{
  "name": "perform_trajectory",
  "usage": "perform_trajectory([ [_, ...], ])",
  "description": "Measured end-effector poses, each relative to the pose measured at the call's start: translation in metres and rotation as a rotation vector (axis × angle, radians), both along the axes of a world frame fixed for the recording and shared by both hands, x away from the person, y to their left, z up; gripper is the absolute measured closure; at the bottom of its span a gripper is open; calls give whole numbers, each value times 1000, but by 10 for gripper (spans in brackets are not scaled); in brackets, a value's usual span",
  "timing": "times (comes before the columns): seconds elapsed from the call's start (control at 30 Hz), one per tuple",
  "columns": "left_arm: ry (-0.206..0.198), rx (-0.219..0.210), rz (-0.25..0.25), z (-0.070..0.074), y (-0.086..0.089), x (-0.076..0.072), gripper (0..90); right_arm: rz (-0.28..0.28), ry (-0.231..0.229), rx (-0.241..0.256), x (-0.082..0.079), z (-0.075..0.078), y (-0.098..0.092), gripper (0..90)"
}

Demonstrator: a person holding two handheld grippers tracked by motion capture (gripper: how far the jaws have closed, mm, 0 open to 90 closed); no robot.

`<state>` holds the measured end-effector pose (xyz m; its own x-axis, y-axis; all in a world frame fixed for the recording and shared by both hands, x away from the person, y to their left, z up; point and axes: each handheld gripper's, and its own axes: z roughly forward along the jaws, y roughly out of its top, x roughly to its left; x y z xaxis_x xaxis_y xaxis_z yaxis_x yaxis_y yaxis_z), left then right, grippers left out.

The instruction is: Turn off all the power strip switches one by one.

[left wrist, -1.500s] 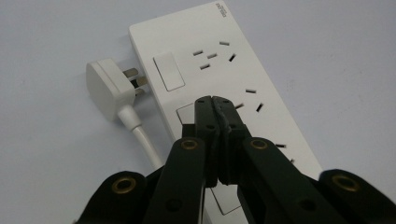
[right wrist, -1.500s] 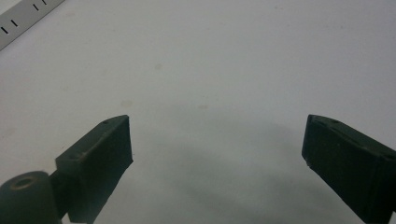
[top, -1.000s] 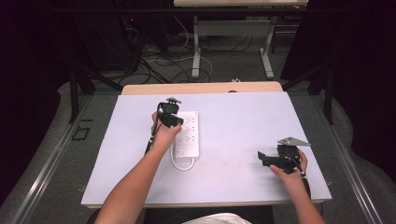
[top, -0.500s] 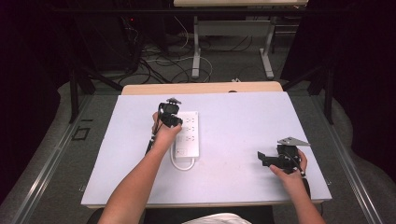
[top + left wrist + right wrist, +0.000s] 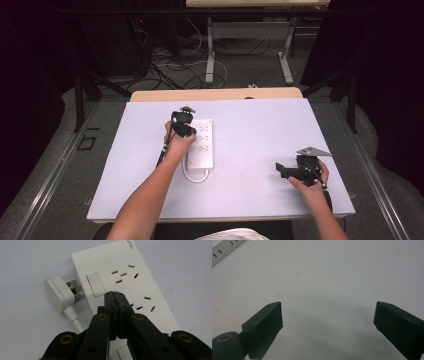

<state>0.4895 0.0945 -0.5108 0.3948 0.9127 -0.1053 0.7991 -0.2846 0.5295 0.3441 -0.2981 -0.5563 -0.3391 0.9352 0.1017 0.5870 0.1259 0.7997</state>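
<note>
A white power strip [image 5: 200, 142] lies near the middle of a pale grey-blue table [image 5: 250, 195], slightly left of centre, with its long side running away from the person. It has several sockets and flat white rocker switches [image 5: 95, 285]. Its white cable loops out from the near end, and its own white plug [image 5: 58, 293] lies loose on the table just beside the strip, metal prongs pointing toward the strip's edge without being in any socket.

The left gripper [image 5: 114, 293] is over the strip with its two black jaws pressed together, holding nothing. The closed tip hovers at, or rests on, the strip's face just beside one switch. In the high view the left gripper [image 5: 182, 123] sits above the strip's far left part, held by the left hand [image 5: 177, 145].

The right gripper [image 5: 284, 171] waits well apart, near the right front of the table, jaws spread wide over bare surface, with one corner of the strip showing at the edge of its own view.

Judging by this, the work seems to be pressing a switch with the closed tip. It looks barely begun or in the act.

Hard to tell: whether the tip actually touches the strip, and whether the switch is on or off. The gripper's own body hides the strip's near end, including most of a second switch.
</note>
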Motion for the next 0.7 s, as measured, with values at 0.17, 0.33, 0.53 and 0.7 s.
perform_trajectory([
  [0.17,6,0,3,-2,0,2,898,2,-1,0,0,0,0,79],
  [0.33,7,4,4,-4,1,2,898,0,0,2,0,0,0,79],
  [0.53,-6,20,-6,-4,-1,1,898,-2,1,7,0,0,0,79],
  [0.7,-12,18,-6,-5,-1,1,899,-3,1,7,0,1,0,79],
])
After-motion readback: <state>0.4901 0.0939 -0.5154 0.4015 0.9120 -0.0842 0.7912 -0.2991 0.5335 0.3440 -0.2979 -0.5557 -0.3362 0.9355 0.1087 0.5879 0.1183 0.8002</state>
